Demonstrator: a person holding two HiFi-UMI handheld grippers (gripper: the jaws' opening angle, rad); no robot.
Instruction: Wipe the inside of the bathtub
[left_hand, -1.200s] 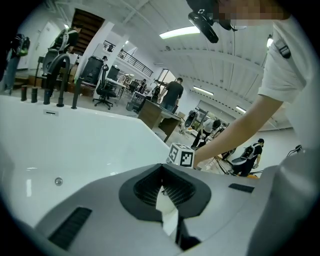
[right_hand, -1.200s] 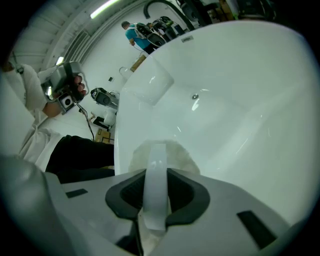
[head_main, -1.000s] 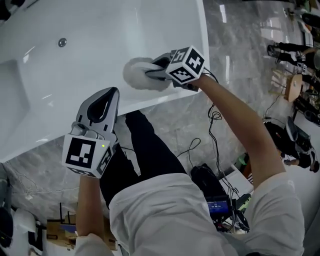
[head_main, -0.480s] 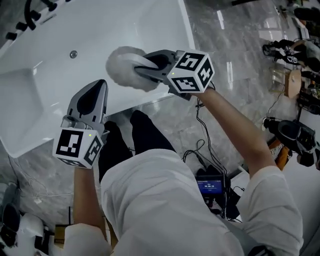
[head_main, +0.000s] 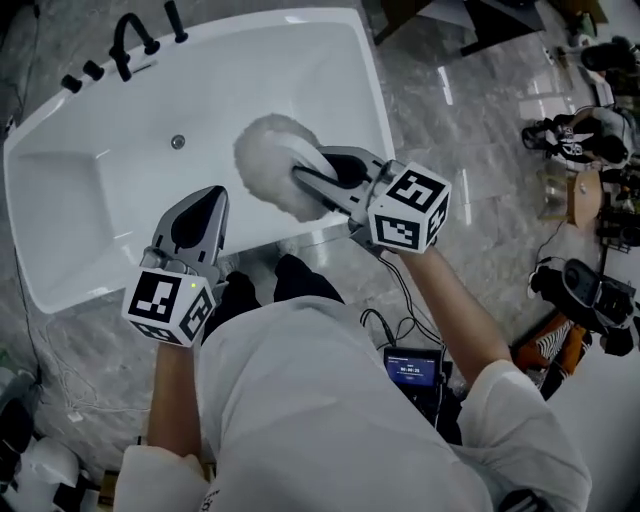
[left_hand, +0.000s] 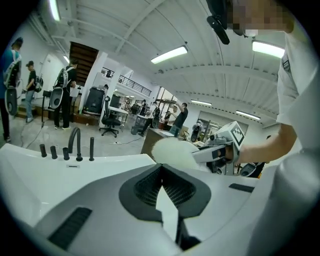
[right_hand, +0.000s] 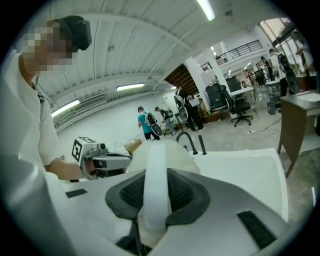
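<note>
L gripper (head_main: 203, 203), lower left of centre in the head view: jaws closed tip to tip, nothing between them. It hovers over the near rim of the bathtub (head_main: 100, 195) and isn't working. R gripper (head_main: 312, 178), right of centre: clenched on the white strap of the fluffy pad (head_main: 270, 158). Your right gripper view shows the strap running straight up between the jaws, w/ the pad (right_hand: 167, 152) bulging past them.

Scene, L to R in the head view:
- Black faucet set (head_main: 128, 45) on the tub deck, upper left.
- Tub fills the upper left and centre. Its inside looks bare white; can't tell wet or dry.
- Drain (head_main: 178, 142) in the floor, just left of the pad but apart from it.
- Pad sits over the tub's right part, near the inner wall closest to you.
- Grey marble floor right of the tub.

Can't tell if the pad touches the surface. In the left gripper view the pad (left_hand: 172, 150) shows beyond the jaws, w/ the R gripper (left_hand: 220, 150) right of it.

Step, my read: pad positioned inside the tub, the wipe either starting or mid-stroke. Most of the basin prob. still to do.

Next: press the pad flat on the wall and sweep along toward the drain and far end. Keep the squeeze on the strap so the pad doesn't twist out. Keep L clear of the stroke.
</note>
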